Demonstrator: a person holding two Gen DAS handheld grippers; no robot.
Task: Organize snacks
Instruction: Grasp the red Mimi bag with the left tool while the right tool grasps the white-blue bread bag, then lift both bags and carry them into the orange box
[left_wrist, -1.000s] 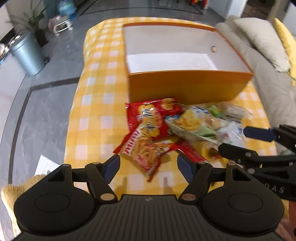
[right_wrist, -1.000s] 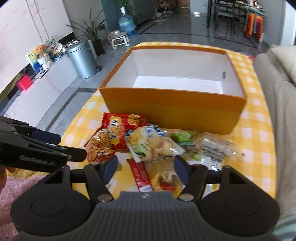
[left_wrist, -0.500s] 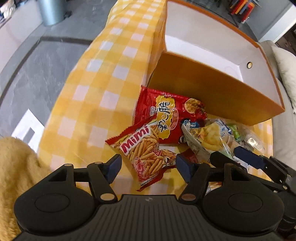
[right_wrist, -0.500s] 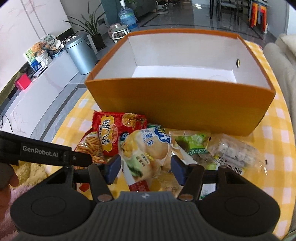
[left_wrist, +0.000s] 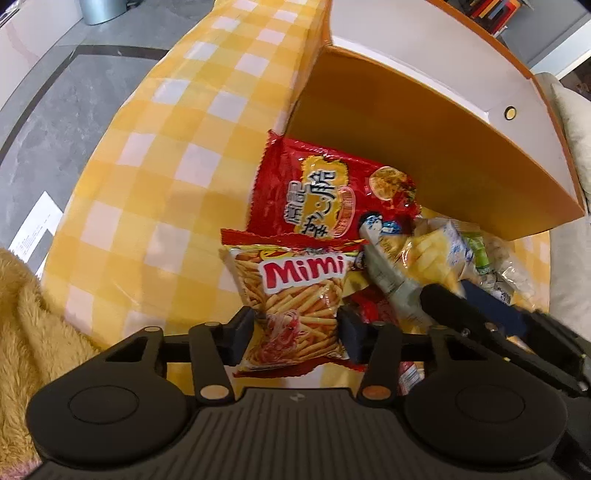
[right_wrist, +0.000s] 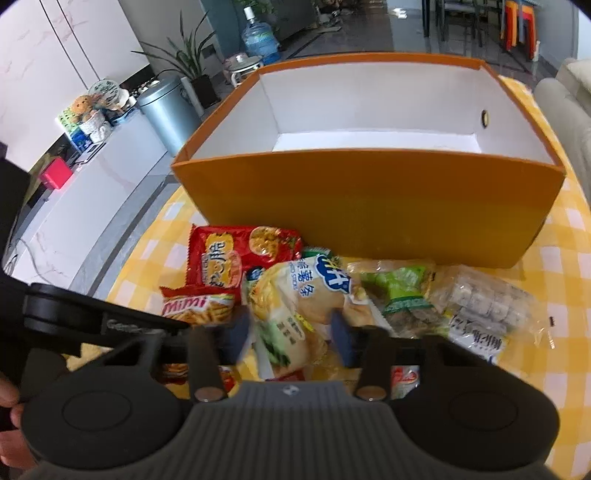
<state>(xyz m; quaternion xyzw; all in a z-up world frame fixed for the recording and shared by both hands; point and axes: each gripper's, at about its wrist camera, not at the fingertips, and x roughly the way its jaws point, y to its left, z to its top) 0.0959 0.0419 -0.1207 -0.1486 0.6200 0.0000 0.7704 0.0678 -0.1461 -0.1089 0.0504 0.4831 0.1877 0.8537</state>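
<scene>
A yellow-and-white checked tablecloth (right_wrist: 576, 288), smooth and soft-looking, covers the table above a polished grey tile floor (left_wrist: 55, 99). On it stands a big rectangular cardboard box (right_wrist: 369, 206), orange outside, matte white inside, a small round hole in its right wall. A round metal bin (right_wrist: 168, 110), a potted plant and a water bottle sit toward ten to twelve o'clock in the right wrist view; a shaggy golden rug (left_wrist: 26, 325) lies at eight o'clock in the left. Glossy, crinkled snack packets heap against the box's near wall. The left gripper (left_wrist: 295, 334) has just been closing and its pads press both sides of the Mimi stick packet (left_wrist: 295, 295), which overlaps a red cracker packet (left_wrist: 325, 199) at twelve o'clock. The right gripper (right_wrist: 288, 338) has likewise been closing and pinches the pale yellow chip bag (right_wrist: 299, 302). At two o'clock of that bag lie a green packet (right_wrist: 402, 291) and a clear packet of small cubes (right_wrist: 487, 306).
</scene>
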